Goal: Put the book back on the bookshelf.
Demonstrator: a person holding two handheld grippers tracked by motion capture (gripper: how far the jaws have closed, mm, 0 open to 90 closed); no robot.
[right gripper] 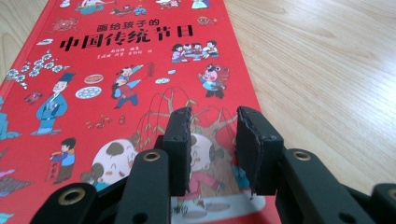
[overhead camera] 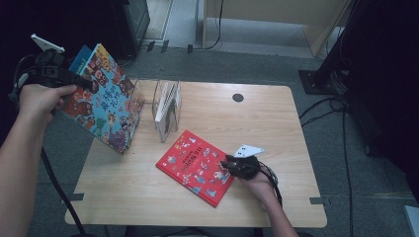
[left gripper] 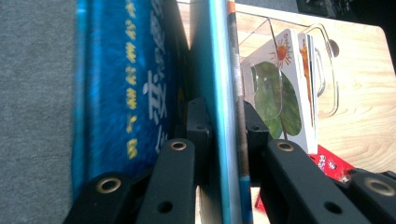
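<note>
My left gripper (overhead camera: 83,82) holds a colourful picture book (overhead camera: 106,103) tilted in the air over the table's left edge. In the left gripper view its jaws (left gripper: 226,109) are shut on the book's teal edge (left gripper: 217,70); a blue cover with yellow writing (left gripper: 126,93) stands just left of them. A red picture book (overhead camera: 195,167) lies flat on the table near the front. My right gripper (overhead camera: 226,165) rests low over the red book's right corner. Its jaws (right gripper: 214,114) stand open above the red cover (right gripper: 116,70) with nothing between them.
A clear plastic book stand (overhead camera: 168,111) sits at the back left of the wooden table (overhead camera: 237,207), holding a white book with a green leaf picture (left gripper: 280,93). Cables and dark equipment lie on the floor around the table.
</note>
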